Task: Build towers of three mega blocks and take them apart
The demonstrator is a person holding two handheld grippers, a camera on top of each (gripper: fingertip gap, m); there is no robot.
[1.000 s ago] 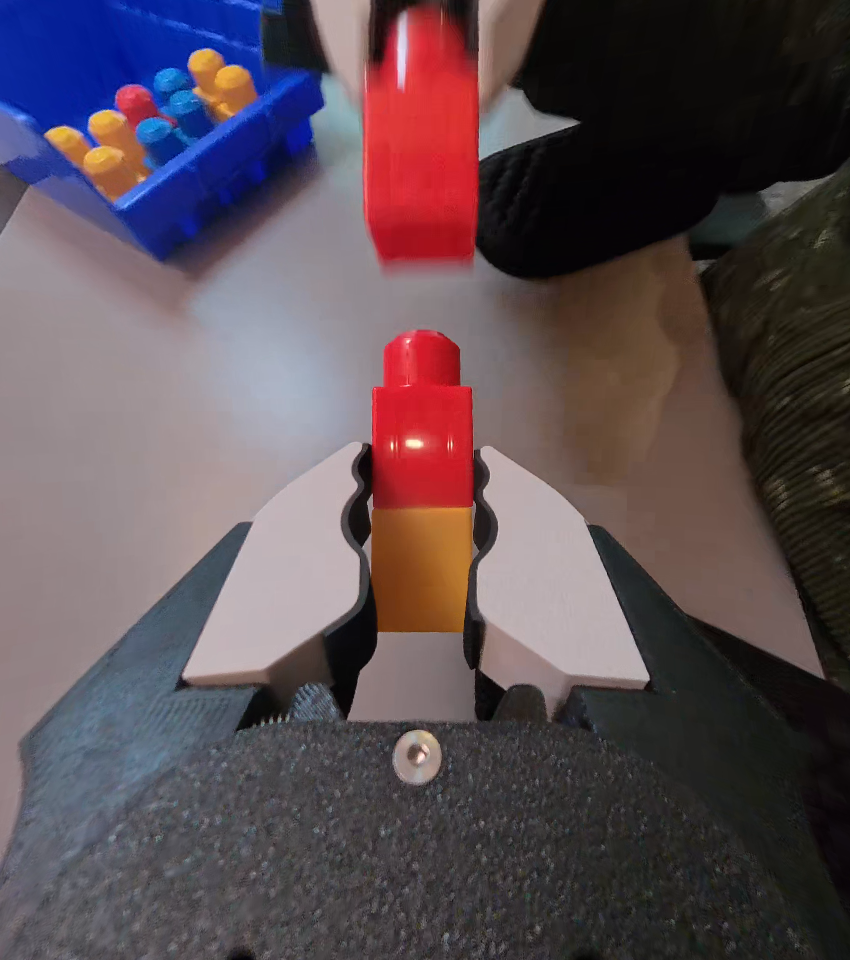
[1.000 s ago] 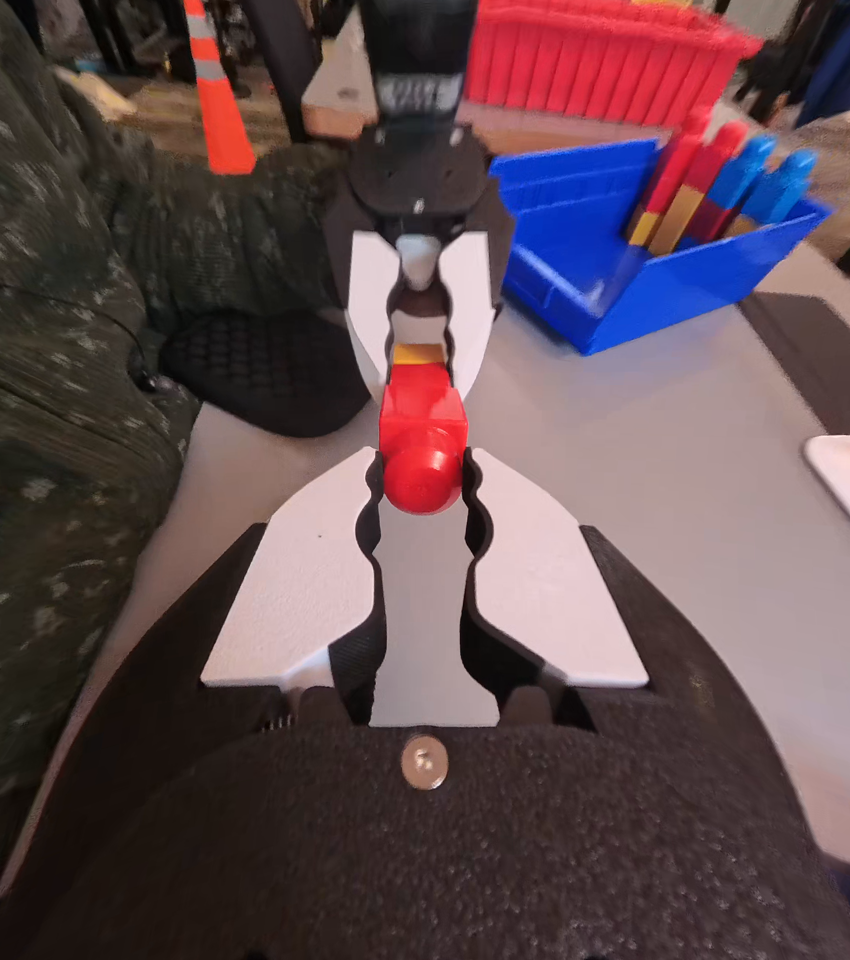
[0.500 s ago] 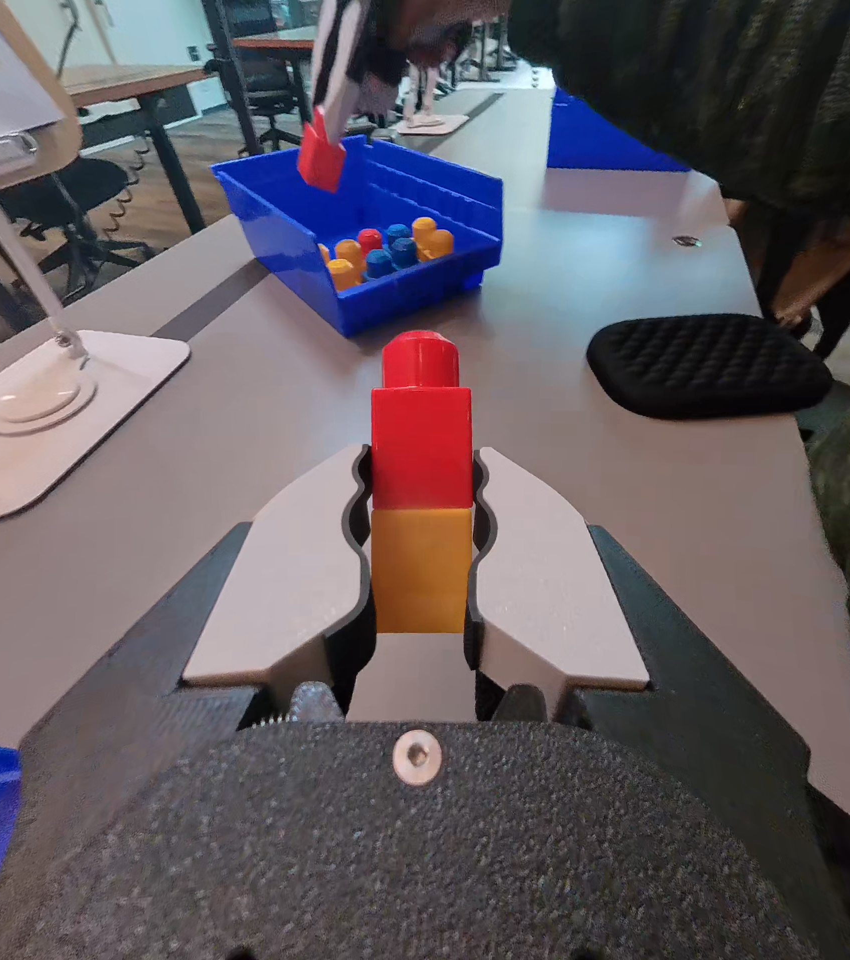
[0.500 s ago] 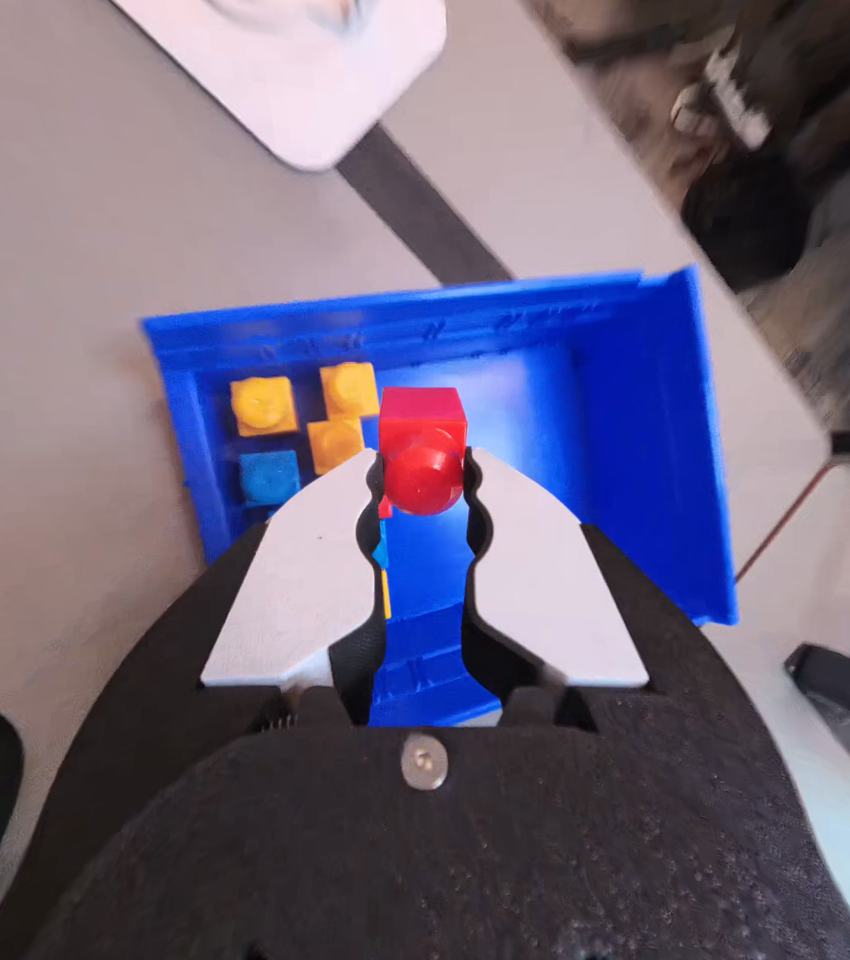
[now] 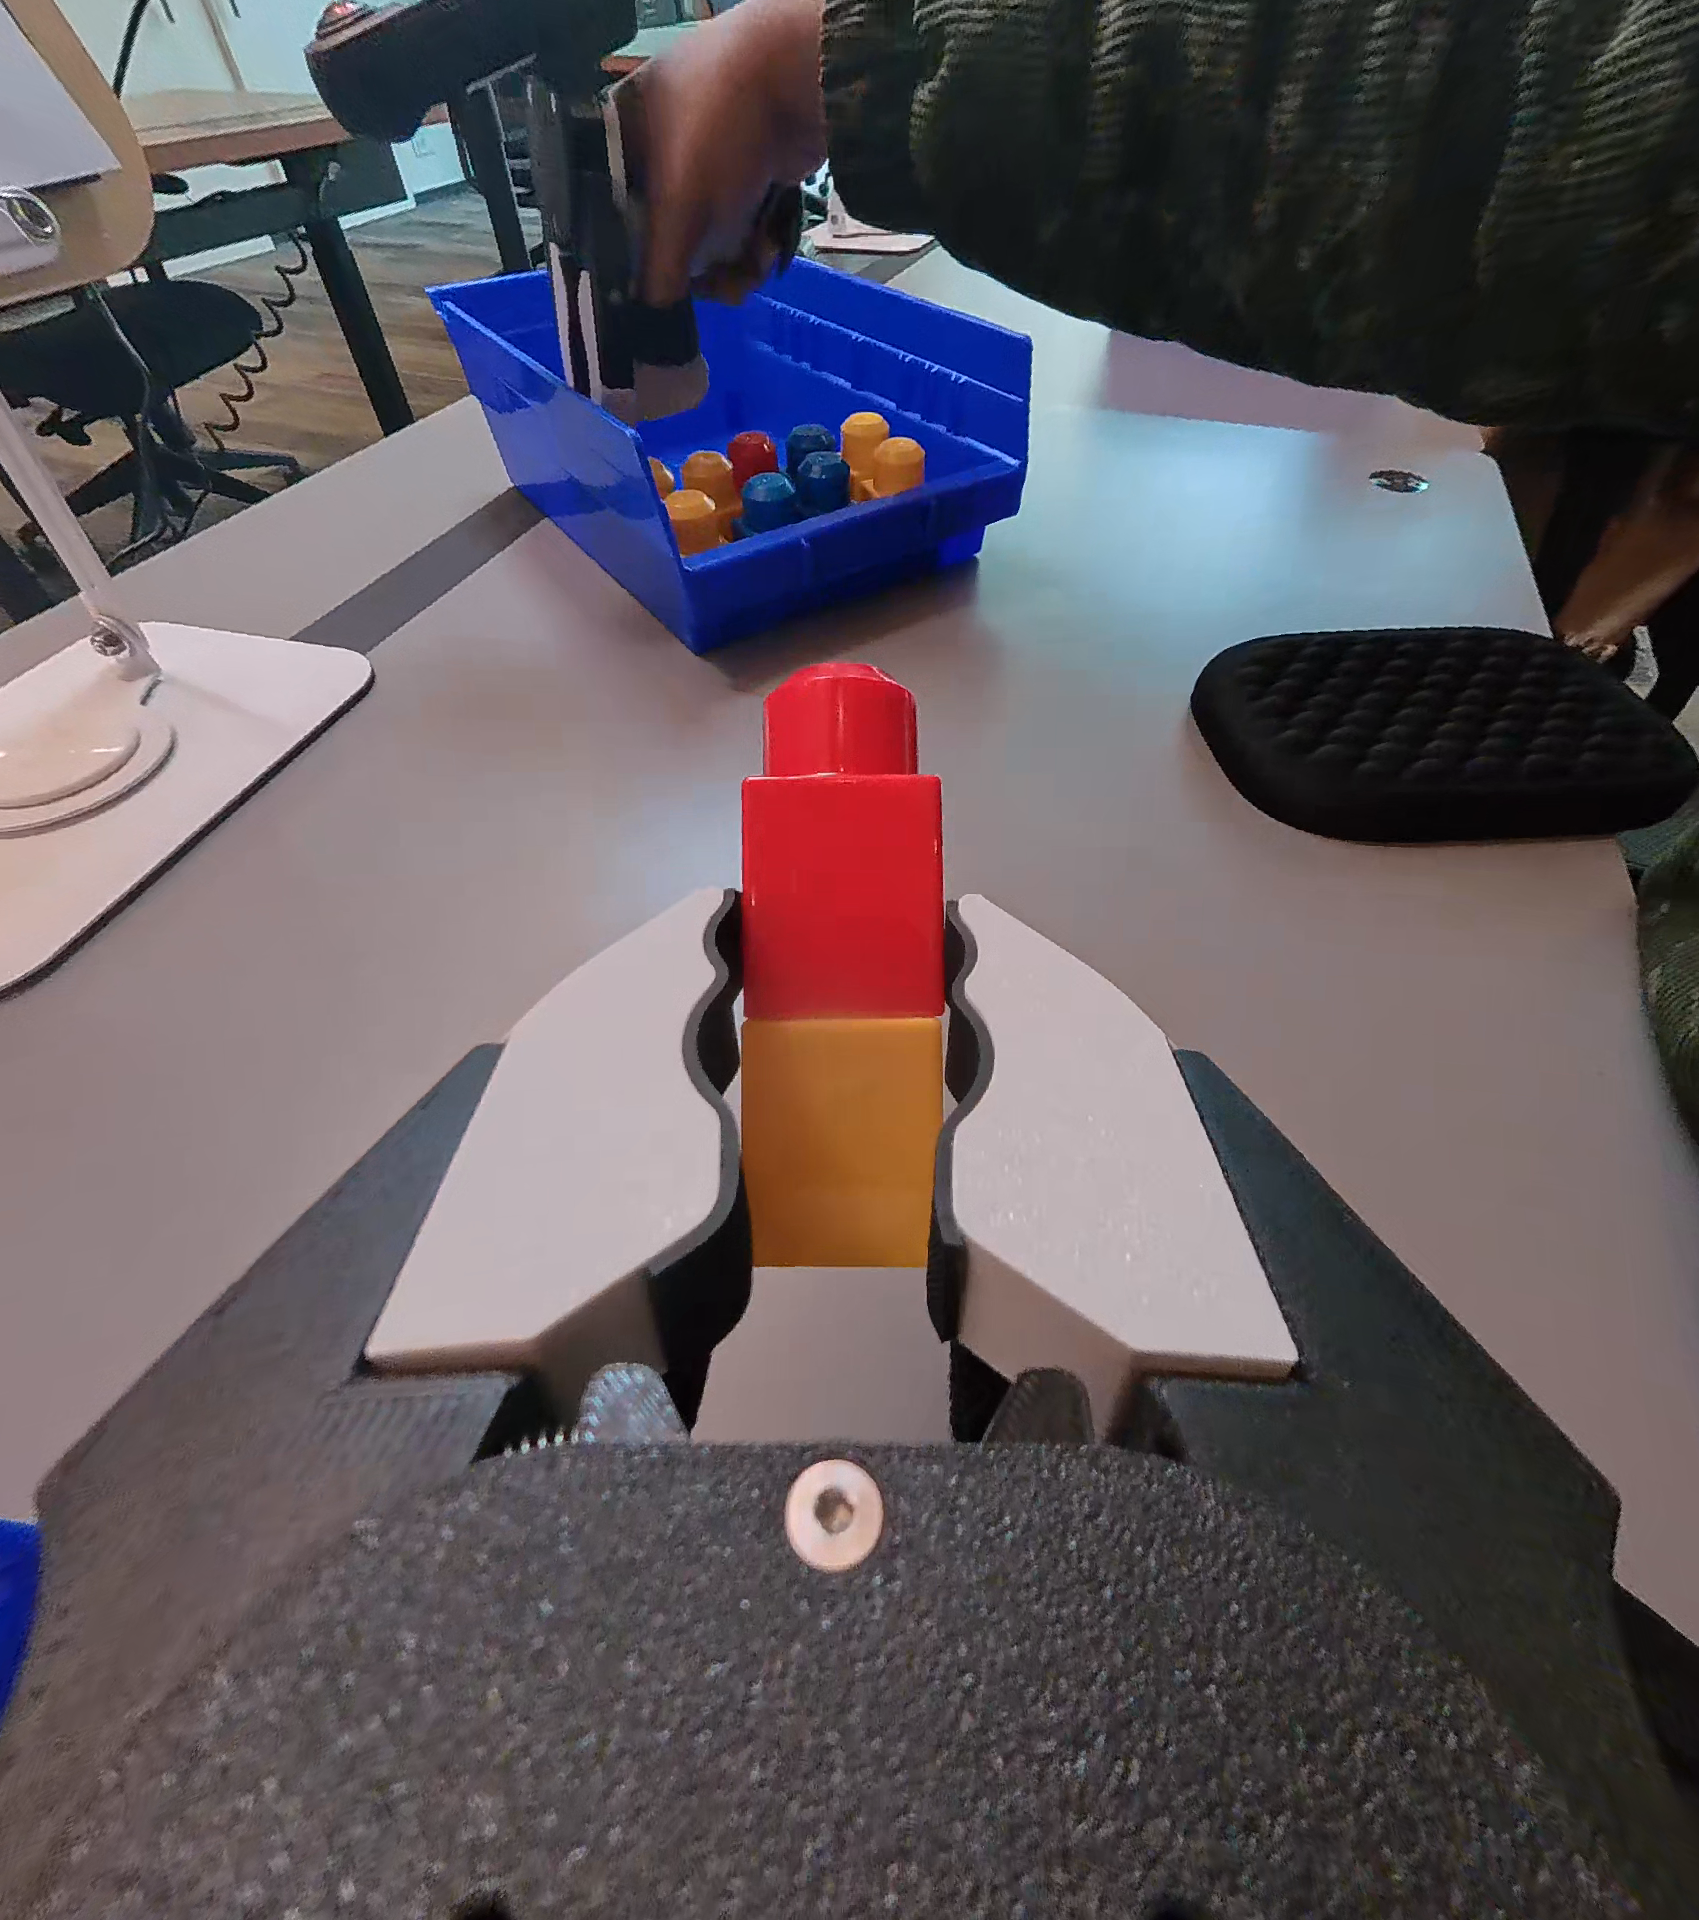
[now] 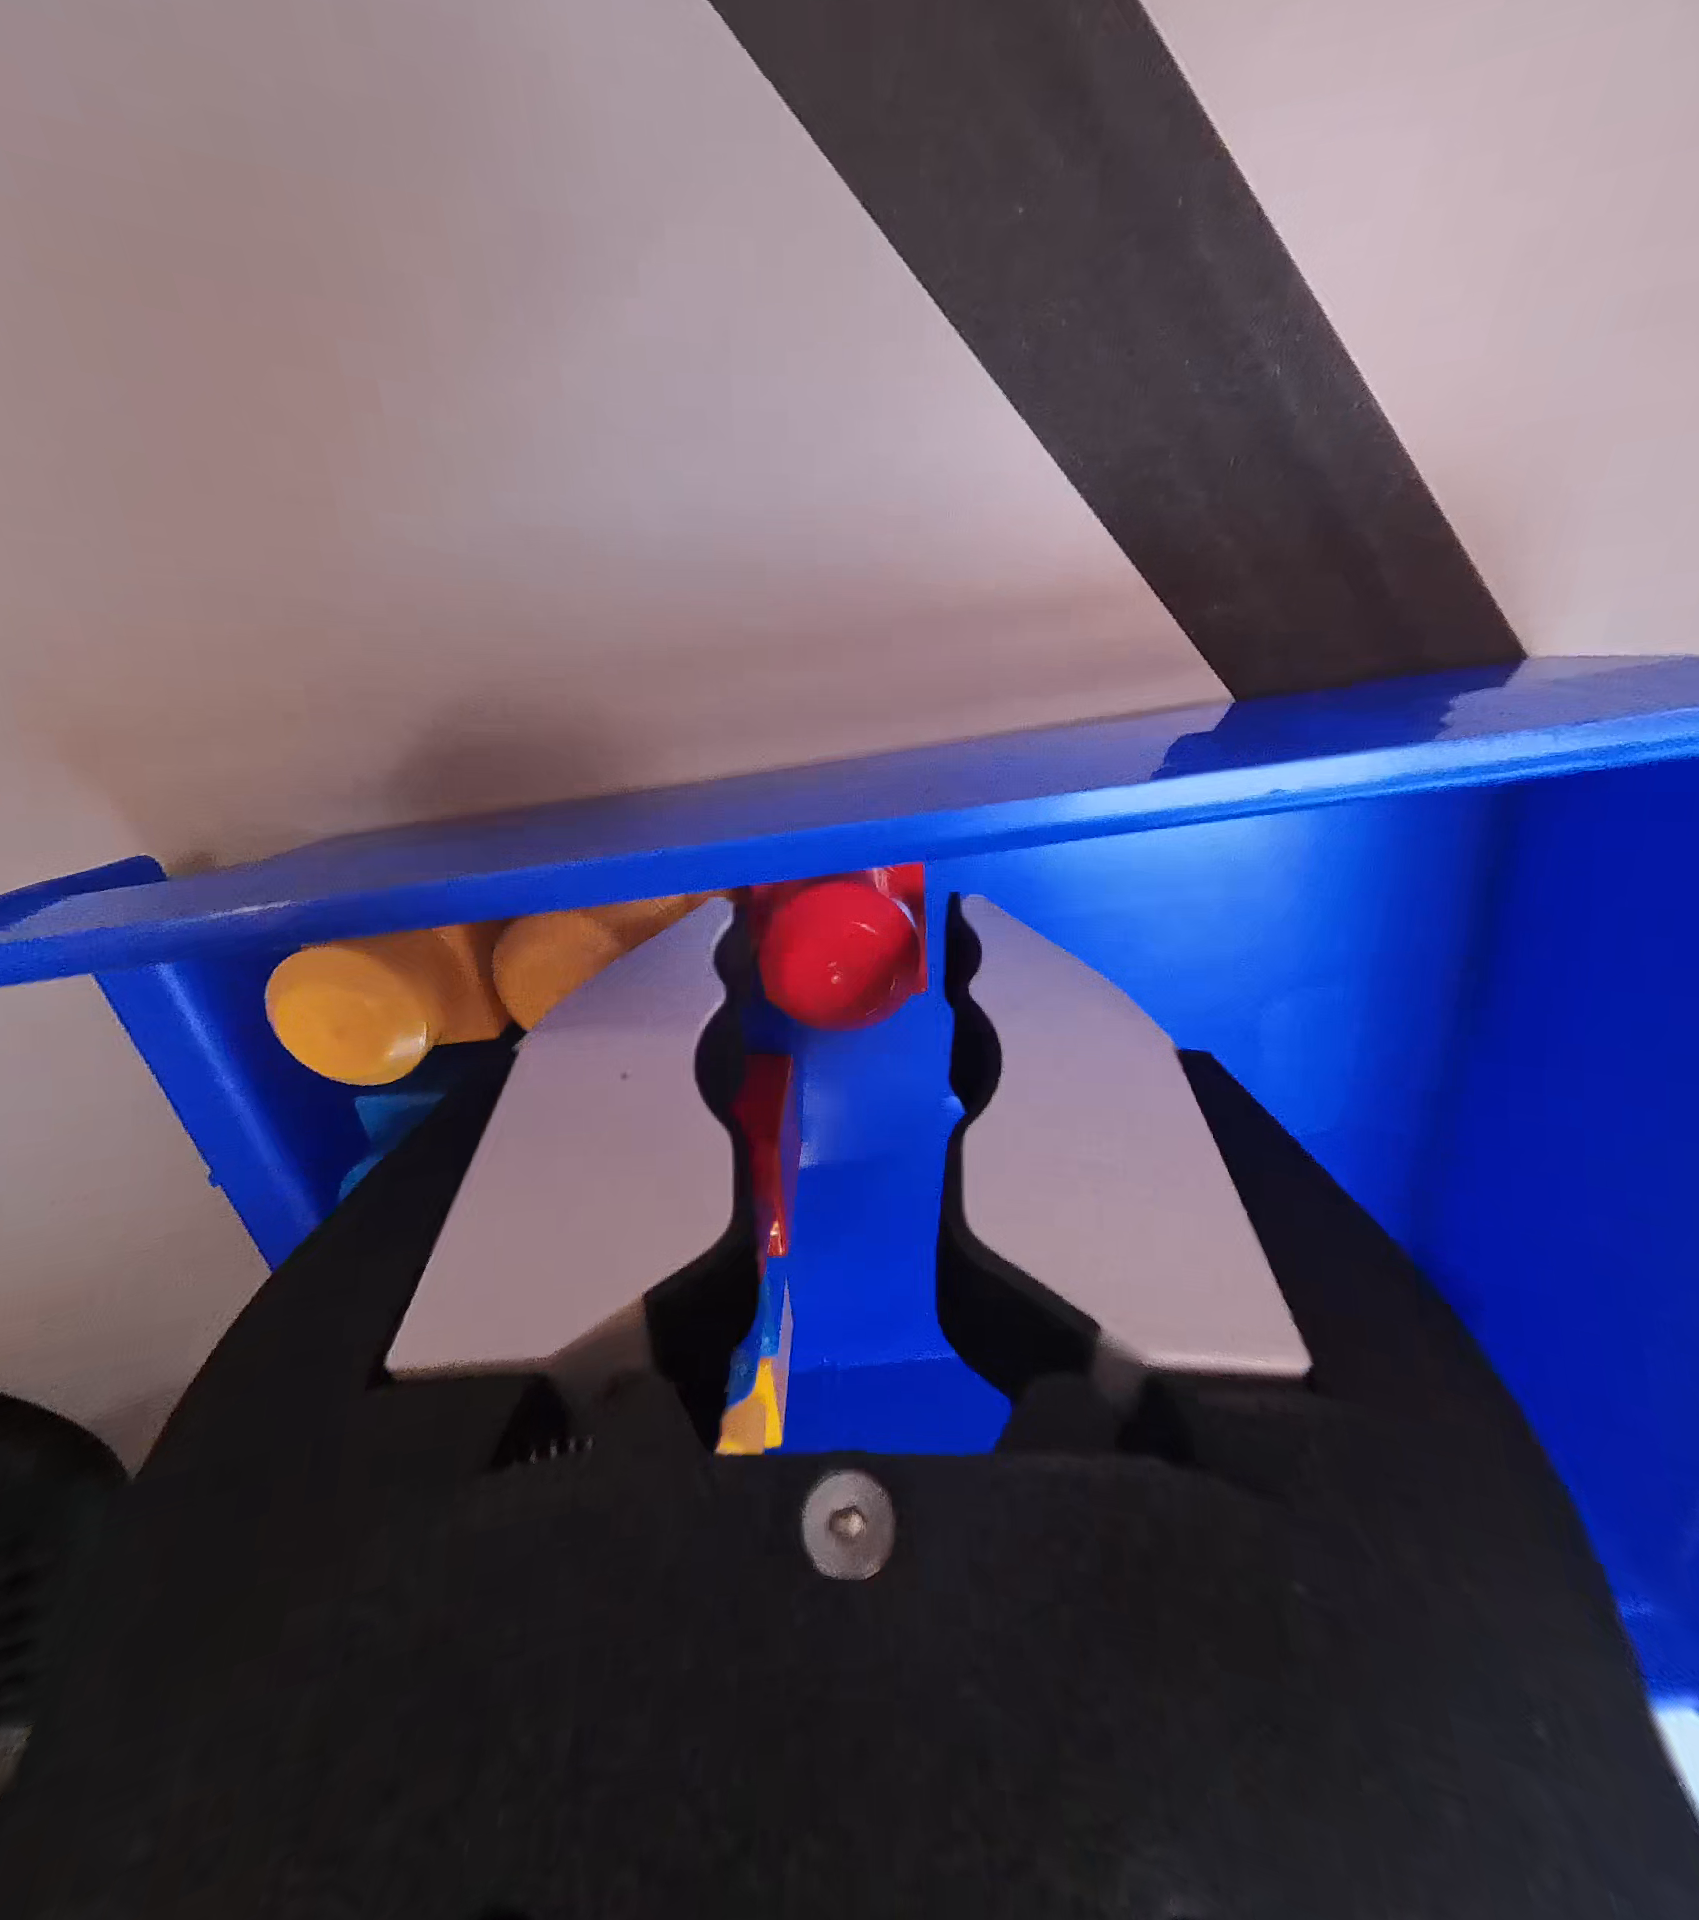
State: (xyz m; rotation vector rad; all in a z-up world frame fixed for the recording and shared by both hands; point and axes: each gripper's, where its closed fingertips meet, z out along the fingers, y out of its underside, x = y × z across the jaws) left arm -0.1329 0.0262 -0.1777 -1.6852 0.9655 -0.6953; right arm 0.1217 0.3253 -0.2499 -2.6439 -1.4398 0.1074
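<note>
Inside blue bin (image 6: 1344, 790), right claw (image 6: 840, 961) grips red block (image 6: 829, 961).

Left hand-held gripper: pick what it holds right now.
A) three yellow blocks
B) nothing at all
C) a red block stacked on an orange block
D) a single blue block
C: in the left wrist view the left hand-held gripper is shut on a red block stacked on an orange block above the table.

I count two stacked blocks (image 5: 840, 1023) in my left tongs (image 5: 840, 997): one red, one orange. One blue bin (image 5: 824, 582) holds about nine loose blocks (image 5: 793, 473).
</note>
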